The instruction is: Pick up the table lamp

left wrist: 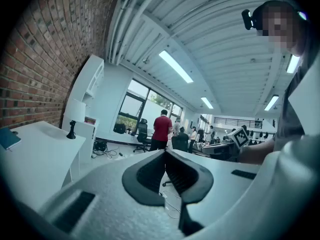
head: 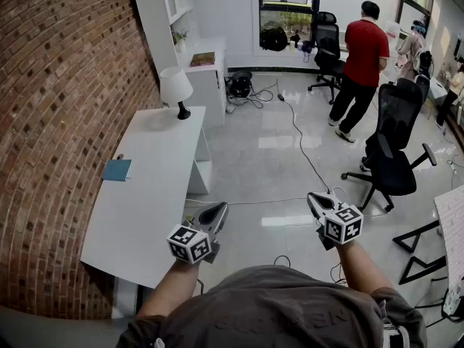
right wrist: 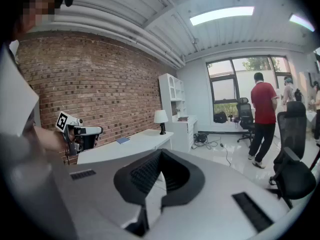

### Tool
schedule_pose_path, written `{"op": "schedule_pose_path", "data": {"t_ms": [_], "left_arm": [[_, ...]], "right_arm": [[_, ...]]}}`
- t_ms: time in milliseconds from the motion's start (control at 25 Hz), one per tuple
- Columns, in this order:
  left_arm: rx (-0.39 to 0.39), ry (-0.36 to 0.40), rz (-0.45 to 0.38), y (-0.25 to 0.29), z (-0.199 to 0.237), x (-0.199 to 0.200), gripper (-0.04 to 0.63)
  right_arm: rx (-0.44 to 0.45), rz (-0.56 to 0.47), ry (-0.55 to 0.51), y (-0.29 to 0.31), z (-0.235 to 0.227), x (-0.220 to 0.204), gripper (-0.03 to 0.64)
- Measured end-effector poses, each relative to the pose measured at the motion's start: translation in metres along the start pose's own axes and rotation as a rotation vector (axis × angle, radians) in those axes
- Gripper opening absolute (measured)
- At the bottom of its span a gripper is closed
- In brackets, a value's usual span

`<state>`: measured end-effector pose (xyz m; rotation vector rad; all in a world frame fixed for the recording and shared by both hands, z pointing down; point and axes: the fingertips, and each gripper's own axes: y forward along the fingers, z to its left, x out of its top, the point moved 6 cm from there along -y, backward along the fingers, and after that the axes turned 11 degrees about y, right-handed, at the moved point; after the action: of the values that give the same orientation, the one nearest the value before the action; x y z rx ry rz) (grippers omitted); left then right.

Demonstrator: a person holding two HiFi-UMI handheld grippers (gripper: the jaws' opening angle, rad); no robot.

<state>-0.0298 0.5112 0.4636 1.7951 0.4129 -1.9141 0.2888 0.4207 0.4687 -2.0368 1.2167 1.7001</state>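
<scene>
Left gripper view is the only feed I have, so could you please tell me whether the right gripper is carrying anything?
Observer: No. In its own view the right gripper has its jaws shut with nothing between them.
Operator: Thank you. Where on the table does the lamp stand?
Observer: The head view shows the table lamp at the far end of the white table, beside a white cabinet.
Operator: Is either gripper near it?
Observer: Neither. The left gripper hangs just off the table's near end, the right one further out over the floor, both well short of the lamp.
</scene>
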Motion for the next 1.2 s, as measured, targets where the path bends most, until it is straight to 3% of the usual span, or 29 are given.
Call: {"op": "schedule_pose_path", "data": {"t_ms": [720, 1200], "left_arm": [[0.019, 0.01, 0.006, 0.011, -0.012, 0.003, 0.003], [0.063, 0.034, -0.001, 0.046, -0.061, 0.014, 0.003]], "right_arm": [[0.025, -0.012, 0.018, -0.012, -0.015, 0.007, -0.006], [0.049, 0.003, -0.01, -0.049, -0.067, 0.021, -0.006]]}}
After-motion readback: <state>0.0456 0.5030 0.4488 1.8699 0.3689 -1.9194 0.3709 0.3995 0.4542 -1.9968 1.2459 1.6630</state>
